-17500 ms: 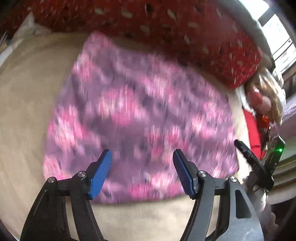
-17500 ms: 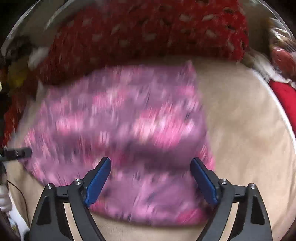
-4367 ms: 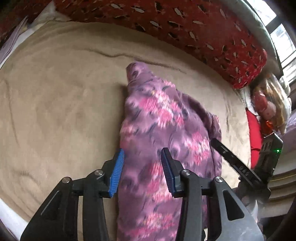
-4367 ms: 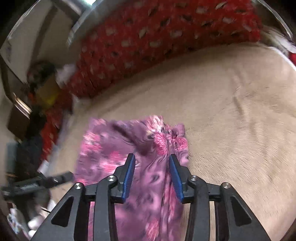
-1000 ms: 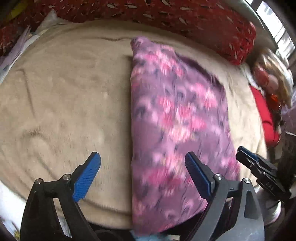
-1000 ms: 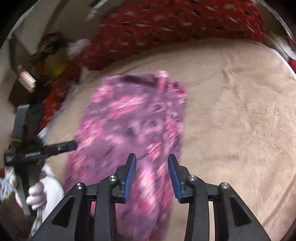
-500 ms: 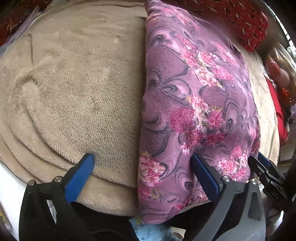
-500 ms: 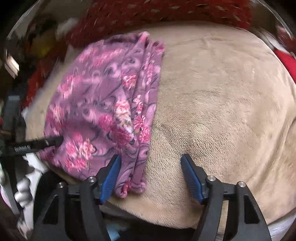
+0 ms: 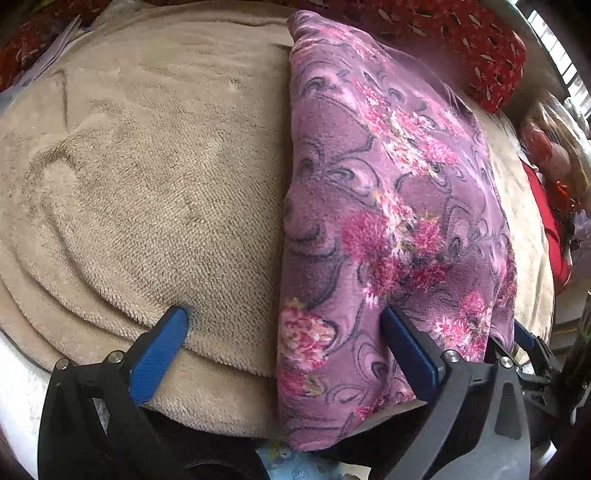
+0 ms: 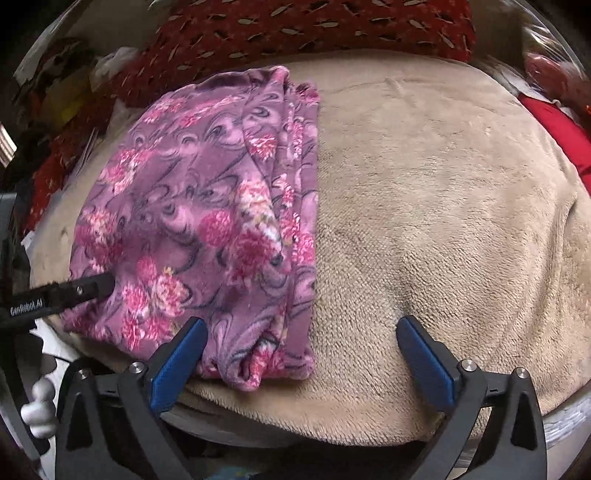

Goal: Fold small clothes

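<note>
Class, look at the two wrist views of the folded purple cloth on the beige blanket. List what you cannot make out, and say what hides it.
- Near end of the purple cloth, left wrist view: it hangs over the beige blanket edge; the left gripper frame covers part.
- Layers inside the cloth, right wrist view: the top layer hides them.
- Objects far left beside the red cushion: blurred, at the fisheye rim.
- Right gripper: open, holding nothing.

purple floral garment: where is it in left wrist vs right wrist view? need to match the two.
Left wrist: purple floral garment fills centre-right, a long strip running top to bottom over the beige blanket.
Right wrist: garment sits left of centre, blanket to its right.
Shared landmark: red patterned cushion behind the garment's far end.
</note>
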`<state>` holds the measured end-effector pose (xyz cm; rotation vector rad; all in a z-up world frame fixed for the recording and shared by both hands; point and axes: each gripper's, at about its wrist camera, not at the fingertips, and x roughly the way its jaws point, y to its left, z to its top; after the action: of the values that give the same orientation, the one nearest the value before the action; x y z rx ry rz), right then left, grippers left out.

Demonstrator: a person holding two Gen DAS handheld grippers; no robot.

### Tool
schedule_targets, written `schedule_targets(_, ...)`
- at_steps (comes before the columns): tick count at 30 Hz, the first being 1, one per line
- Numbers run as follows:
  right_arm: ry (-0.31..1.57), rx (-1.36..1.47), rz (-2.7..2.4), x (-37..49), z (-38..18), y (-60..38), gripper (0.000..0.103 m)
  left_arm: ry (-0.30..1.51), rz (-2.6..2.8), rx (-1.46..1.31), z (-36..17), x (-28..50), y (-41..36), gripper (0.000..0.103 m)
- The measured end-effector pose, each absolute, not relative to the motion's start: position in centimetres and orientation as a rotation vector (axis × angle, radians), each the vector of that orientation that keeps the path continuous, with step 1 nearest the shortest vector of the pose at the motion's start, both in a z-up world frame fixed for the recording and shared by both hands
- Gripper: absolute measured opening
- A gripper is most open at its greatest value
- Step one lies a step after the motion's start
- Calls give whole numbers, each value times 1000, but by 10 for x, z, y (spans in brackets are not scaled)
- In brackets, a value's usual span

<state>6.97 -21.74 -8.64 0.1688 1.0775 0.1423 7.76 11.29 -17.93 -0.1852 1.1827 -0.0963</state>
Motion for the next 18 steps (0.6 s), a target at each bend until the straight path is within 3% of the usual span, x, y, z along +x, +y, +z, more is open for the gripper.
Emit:
schedule_targets(9, 1083, 149, 127, 65, -80, -220, 101, 1193, -134, -170, -167, 81, 116, 103)
schedule_targets(18, 945, 148, 38, 37, -42, -239, 101, 1110, -67, -82, -146, 43, 130, 103)
